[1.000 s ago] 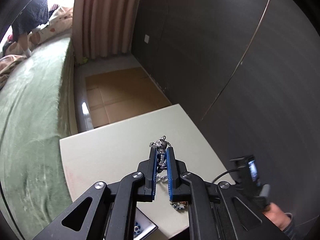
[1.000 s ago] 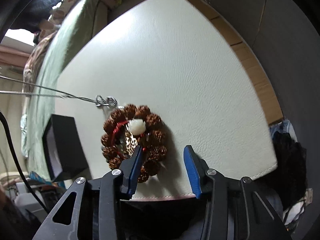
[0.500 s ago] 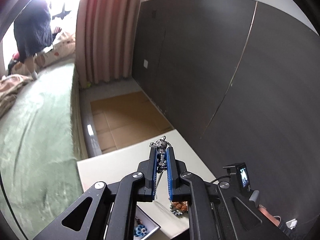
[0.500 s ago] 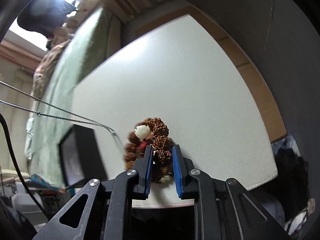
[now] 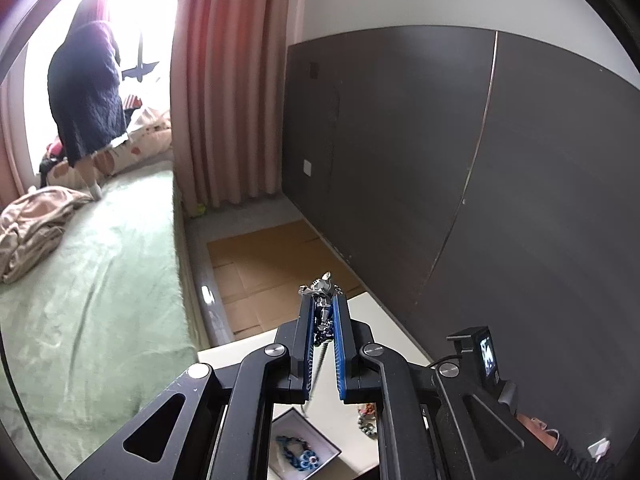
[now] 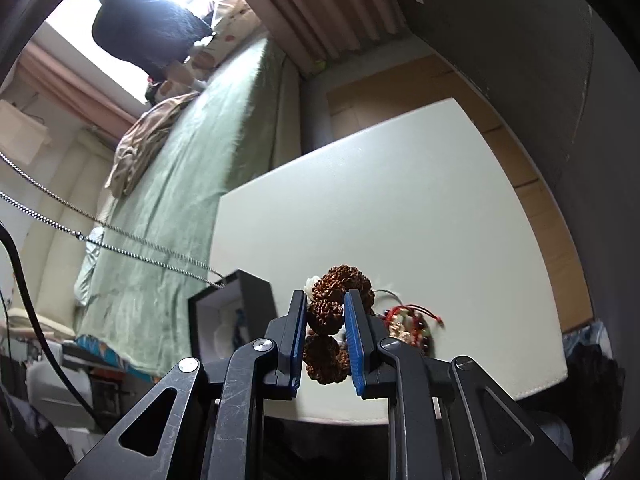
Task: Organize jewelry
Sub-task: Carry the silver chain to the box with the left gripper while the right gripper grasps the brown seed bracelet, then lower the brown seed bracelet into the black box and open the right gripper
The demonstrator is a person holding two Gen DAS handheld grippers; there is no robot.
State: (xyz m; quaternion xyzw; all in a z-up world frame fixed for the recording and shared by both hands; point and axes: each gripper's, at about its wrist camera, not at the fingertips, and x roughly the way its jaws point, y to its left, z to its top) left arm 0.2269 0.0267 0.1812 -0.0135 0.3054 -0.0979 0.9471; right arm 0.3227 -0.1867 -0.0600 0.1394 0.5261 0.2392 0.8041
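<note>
Two pairs of fingers, both clenched on jewelry. My right gripper (image 6: pixel 325 300) pinches the brown bead bracelet (image 6: pixel 334 304) between its blue pads, one knobbly bead squeezed, the rest hanging below, lifted just off the desk (image 6: pixel 400 200). My left gripper (image 5: pixel 324 312) clamps the pendant end of the chain (image 5: pixel 323 300), held high; the chain runs down slack toward the box (image 5: pixel 304 444), and in the right view it crosses the air to end near the box's rim.

Just right of the bracelet, a small red-corded bracelet (image 6: pixel 408 320) lies on the desk. The open black box (image 6: pixel 240 312) stands just left, with a blue piece (image 5: pixel 298 454) already inside.

To do this well, I judge each load should go in one at a time: carry the bracelet over the opening without snagging the chain, lower until the beads rest, then let go. A bead may roll from a shallow pinch, so I move slowly.
</note>
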